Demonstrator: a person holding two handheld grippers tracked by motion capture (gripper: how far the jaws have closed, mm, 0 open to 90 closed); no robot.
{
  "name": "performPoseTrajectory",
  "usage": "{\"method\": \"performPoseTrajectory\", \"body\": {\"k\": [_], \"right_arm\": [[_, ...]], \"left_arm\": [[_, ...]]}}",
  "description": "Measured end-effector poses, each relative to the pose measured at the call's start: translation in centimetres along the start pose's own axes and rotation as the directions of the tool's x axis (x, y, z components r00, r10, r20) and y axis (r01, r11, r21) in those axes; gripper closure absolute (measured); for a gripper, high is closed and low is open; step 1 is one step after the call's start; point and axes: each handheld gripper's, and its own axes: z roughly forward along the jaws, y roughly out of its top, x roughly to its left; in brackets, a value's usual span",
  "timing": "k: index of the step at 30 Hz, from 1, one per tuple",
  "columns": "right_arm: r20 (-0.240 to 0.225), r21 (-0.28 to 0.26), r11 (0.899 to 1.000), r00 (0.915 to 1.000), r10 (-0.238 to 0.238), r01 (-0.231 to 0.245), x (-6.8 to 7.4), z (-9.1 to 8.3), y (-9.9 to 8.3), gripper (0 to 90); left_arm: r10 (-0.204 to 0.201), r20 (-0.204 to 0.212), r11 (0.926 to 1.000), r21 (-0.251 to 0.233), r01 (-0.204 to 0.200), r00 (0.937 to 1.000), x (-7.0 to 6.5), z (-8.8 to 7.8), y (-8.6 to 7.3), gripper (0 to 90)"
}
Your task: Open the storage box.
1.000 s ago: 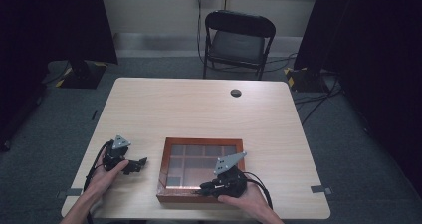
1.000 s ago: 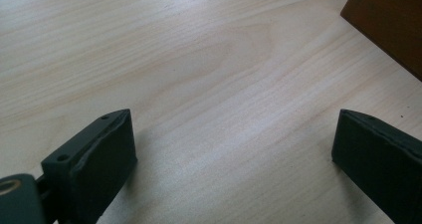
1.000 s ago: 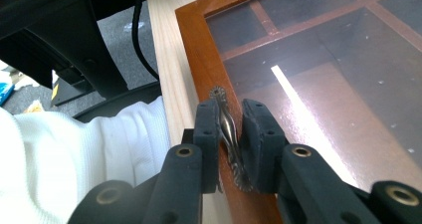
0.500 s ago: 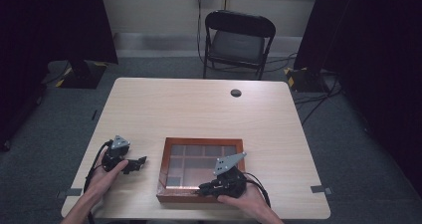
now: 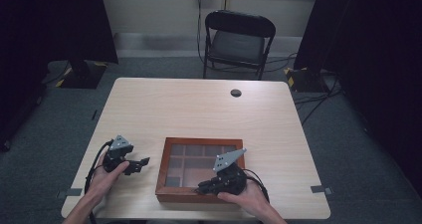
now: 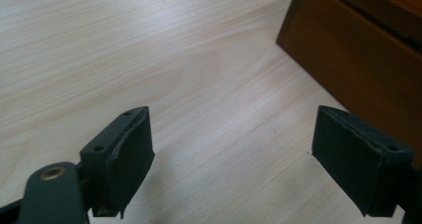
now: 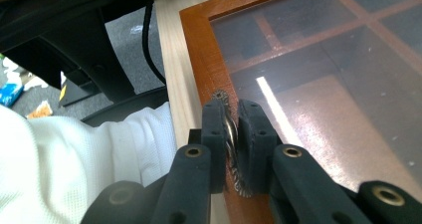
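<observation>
— Brown wood is what I notice first: a flat box (image 5: 164,176) with a glass lid (image 5: 199,162) lies on the near part of the light desk (image 5: 209,109). Through the glass I see wooden dividers that make several compartments.

— And where are the right tongs (image 5: 201,188)?

— They are at the near edge of the box, close to the person's right hand (image 5: 246,199). In the right gripper view the right tongs (image 7: 232,129) are pressed together on a small metal clasp (image 7: 230,134) that sits on the wooden frame of the lid. The clasp has a twisted, rope-like rim. The lid lies flat on the box.

— What about the left tongs (image 5: 144,162)?

— They are to the left of the box, near it but apart from it, in the person's left hand (image 5: 104,176). In the left gripper view the left tongs (image 6: 231,157) stand apart with only bare desk between them; they have just been closing a little. The side wall of the box (image 6: 358,59) is just beyond the right jaw, not touching it.

— Anything else in the room?

— A black folding chair (image 5: 239,42) stands behind the desk on the grey floor.
</observation>
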Motion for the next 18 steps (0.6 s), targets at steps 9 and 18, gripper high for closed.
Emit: {"method": "performPoseTrajectory", "body": {"k": [9,18], "right_arm": [[-0.026,0.006,1.0,0.9996,0.005,-0.005,-0.3,-1.3,1.5,82.9],[-0.03,-0.002,1.0,0.9995,-0.01,0.01,-0.4,-2.2,2.8,82.8]], "left_arm": [[0.047,0.085,0.9969,-0.066,-0.041,0.9953,-1.5,-0.8,0.6,17.9],[0.158,0.156,0.9829,-0.119,-0.14,0.975,-4.1,-0.9,1.4,17.9]]}}
